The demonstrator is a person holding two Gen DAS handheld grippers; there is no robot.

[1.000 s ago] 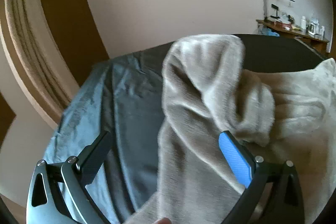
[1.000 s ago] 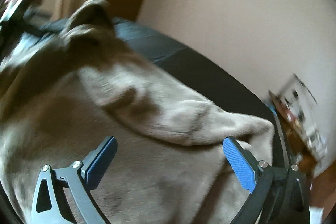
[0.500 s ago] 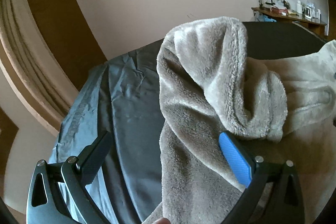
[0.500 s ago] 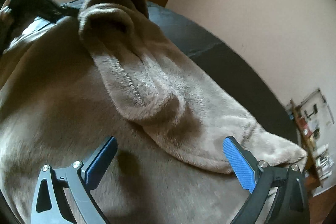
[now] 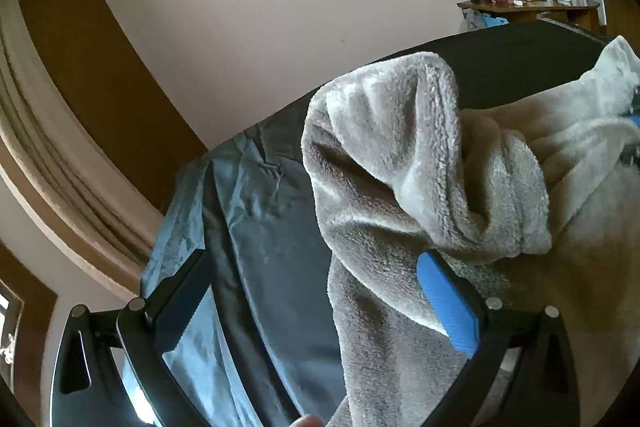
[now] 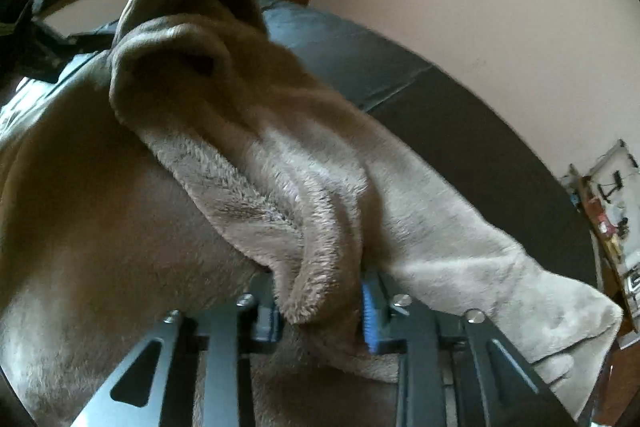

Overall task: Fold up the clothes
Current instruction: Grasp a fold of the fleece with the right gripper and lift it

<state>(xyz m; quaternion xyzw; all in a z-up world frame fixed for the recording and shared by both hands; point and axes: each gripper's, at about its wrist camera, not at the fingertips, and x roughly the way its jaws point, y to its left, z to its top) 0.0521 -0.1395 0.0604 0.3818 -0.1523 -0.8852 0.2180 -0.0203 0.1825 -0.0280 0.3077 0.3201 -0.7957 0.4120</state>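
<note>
A dark sheet (image 5: 260,251) covers the bed below a pale wall. The fleece garment (image 5: 400,187) lies bunched across it. My right gripper (image 6: 320,311) has its jaws clenched on a fleece fold; my left gripper (image 5: 308,303) hangs released over the garment's edge.

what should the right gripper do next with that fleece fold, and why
Probably lift and carry it across. The right gripper is shut on a bunched fold of the beige fleece garment, while the left gripper is open, with fleece draped past its blue pad. A cuffed sleeve lies heaped on the garment, so it likely needs drawing flat.
</note>
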